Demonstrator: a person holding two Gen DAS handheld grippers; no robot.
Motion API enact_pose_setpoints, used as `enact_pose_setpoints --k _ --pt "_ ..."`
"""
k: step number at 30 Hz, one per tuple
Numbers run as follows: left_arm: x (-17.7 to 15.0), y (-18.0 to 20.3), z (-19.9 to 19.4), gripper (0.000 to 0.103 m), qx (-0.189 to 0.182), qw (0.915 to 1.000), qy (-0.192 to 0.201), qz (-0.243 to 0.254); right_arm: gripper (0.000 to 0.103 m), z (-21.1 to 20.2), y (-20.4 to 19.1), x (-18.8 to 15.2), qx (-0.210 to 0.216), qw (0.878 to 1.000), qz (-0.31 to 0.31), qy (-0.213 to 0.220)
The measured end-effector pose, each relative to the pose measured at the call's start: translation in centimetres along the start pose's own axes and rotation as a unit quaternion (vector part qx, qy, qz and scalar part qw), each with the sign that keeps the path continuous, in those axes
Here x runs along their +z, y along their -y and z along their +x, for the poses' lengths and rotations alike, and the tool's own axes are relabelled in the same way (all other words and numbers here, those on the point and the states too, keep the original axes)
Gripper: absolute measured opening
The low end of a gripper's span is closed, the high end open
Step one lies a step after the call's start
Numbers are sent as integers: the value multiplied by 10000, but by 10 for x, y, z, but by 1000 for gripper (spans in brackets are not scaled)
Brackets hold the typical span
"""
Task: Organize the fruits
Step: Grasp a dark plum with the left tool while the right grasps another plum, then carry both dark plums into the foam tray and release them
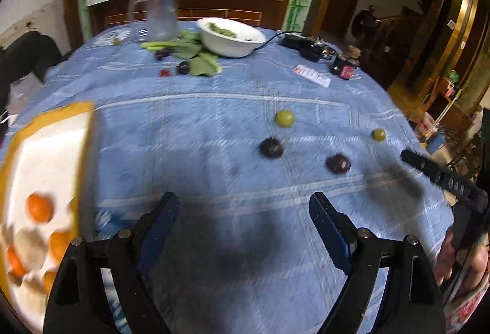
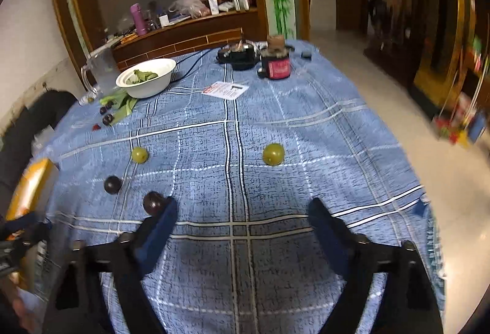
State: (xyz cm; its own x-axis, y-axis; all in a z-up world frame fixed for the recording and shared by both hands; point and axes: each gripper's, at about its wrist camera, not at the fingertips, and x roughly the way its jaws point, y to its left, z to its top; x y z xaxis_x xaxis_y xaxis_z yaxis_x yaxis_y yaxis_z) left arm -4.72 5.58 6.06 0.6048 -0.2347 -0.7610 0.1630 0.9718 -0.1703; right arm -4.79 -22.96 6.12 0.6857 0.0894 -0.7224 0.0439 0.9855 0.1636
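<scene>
Two green fruits [image 1: 284,118] [image 1: 379,135] and two dark plums [image 1: 271,147] [image 1: 338,163] lie on the blue checked tablecloth [image 1: 214,119]. A yellow-rimmed white tray [image 1: 46,144] at the left holds several oranges [image 1: 39,207]. My left gripper [image 1: 243,214] is open and empty above the cloth, right of the tray. My right gripper [image 2: 242,217] is open and empty; its left finger sits next to a dark plum [image 2: 153,203]. The right wrist view also shows another plum [image 2: 112,184] and two green fruits [image 2: 140,155] [image 2: 273,154].
A white bowl [image 1: 231,37] with greens, loose leaves [image 1: 196,58], small dark fruits [image 1: 183,67] and a clear pitcher [image 1: 161,14] stand at the table's far side. A dark jar [image 1: 344,64], black device [image 1: 303,44] and paper card [image 1: 312,75] sit far right.
</scene>
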Motion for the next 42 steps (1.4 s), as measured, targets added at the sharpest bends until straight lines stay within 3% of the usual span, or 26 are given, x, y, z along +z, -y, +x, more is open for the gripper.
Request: enact_pose_setpoints --k 5,11,13,14,15,18,19,21,22,29,32,35,37,42 --pt "23 15 42 83 -151 9998 -52 153 82 27 -28 2 671 9968 -198 -395" --pt "34 26 76 76 -138 9989 -112 423 82 52 -72 -5 571 9915 -1038 -529" --pt "35 29 86 70 -152 9984 -169 516 78 60 -78 -8 563 9896 -1181 -594" --pt "36 30 92 61 -131 9981 -245 552 76 63 -80 -9 564 9891 -1211 -626" --pt "35 31 97 47 -128 9977 -320 583 70 67 -81 -10 557 9885 -1239 -671" --pt "31 38 103 27 -8 9964 -325 787 57 73 -87 -12 460 9867 -1414 -663" --pt "30 39 102 23 82 9960 -300 834 45 73 -88 -12 438 9863 -1453 -651" --pt "29 38 99 23 43 9965 -325 767 34 74 -90 -12 504 9856 -1482 -646" --pt "29 36 96 23 21 9969 -320 715 29 74 -91 -13 562 9856 -1446 -668" --pt "22 22 51 23 -153 9992 -100 359 28 59 -95 -14 715 9868 -1292 -658" --pt "15 2 19 23 -333 9994 1 -21 28 45 -100 -14 909 9861 -1230 -644" --pt "4 -26 -18 23 -267 9989 217 -332 29 26 -114 -13 1083 9851 -1218 -555" --pt "-6 -51 -43 23 -95 9976 362 -574 29 11 -130 -13 1286 9823 -1267 -505" --pt "-39 -117 -101 23 1043 9879 680 -930 29 -17 -187 -15 1878 9697 -1491 -473"
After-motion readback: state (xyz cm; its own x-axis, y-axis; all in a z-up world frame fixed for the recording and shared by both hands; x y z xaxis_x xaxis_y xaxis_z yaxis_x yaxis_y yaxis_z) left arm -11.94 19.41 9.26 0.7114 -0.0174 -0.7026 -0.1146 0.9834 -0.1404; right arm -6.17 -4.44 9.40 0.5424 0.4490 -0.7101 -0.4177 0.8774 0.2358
